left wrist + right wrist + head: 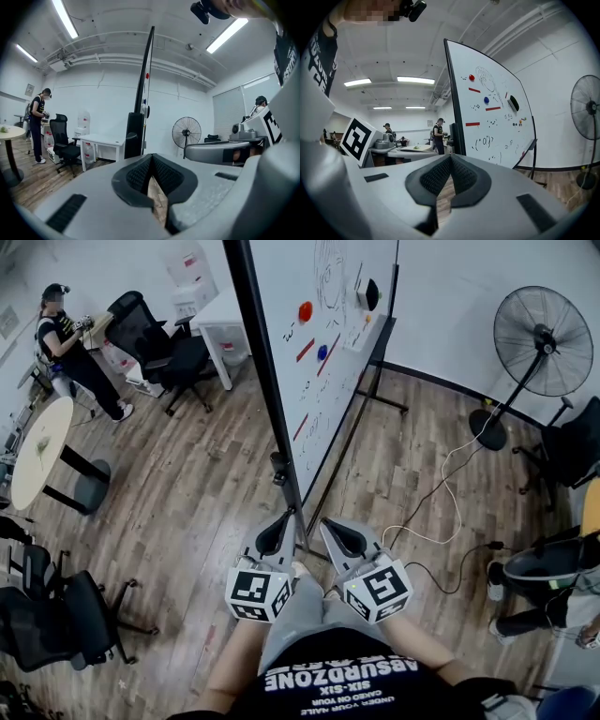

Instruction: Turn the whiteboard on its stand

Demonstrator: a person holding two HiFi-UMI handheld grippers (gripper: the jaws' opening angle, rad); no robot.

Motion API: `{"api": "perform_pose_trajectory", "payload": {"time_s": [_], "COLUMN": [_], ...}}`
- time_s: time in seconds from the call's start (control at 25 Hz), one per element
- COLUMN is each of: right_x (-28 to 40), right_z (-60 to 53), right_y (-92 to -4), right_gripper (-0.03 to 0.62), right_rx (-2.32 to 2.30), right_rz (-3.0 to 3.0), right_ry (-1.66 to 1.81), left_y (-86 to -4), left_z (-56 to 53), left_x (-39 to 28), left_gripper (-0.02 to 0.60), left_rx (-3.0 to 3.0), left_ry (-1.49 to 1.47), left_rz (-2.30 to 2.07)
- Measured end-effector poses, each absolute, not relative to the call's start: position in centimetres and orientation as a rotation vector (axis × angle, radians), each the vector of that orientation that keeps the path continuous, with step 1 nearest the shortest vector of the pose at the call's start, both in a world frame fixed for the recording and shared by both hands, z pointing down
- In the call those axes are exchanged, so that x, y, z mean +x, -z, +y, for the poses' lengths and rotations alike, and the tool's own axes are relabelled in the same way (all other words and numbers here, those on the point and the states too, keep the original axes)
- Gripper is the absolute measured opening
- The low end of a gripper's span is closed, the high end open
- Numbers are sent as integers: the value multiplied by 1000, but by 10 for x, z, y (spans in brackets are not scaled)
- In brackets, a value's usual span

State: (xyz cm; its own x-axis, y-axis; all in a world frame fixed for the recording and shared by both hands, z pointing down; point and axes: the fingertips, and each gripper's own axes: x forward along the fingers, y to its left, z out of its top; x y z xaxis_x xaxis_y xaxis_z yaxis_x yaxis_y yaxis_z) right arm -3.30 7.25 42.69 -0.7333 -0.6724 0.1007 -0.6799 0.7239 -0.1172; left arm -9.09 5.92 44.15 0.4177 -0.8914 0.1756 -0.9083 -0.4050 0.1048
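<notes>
The whiteboard [328,343] stands on its black wheeled stand [375,395], edge-on to me, with red and blue magnets and scribbles on its right face. Its near black frame edge [272,418] runs down toward my grippers. My left gripper [281,526] is shut and empty, just left of that edge's foot. My right gripper [336,531] is shut and empty too, just right of it. In the left gripper view the shut jaws of the left gripper [151,158] point at the board's thin edge [144,89]. The right gripper [451,160] faces the written side of the whiteboard [497,117].
A standing fan [539,343] is at the right, its cable [450,493] trailing over the wooden floor. A white desk [220,324], office chairs [155,348] and a standing person [70,348] are at the far left. A round table [42,451] and black chairs [56,615] line the left.
</notes>
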Motion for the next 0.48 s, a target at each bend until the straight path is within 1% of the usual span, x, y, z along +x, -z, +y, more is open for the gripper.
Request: {"api": "perform_pose_trajectory", "payload": {"time_s": [0.48], "right_x": [-30], "right_z": [78], "right_y": [-423], "right_gripper": [-2], "right_rx": [1137], "right_rz": [-2869], "right_ry": [-220], "left_y": [-438], "left_z": [63], "left_x": [-86], "left_gripper": [6], "left_rx": [2498], "left_ry": [-139], "left_rz": [-1589]}}
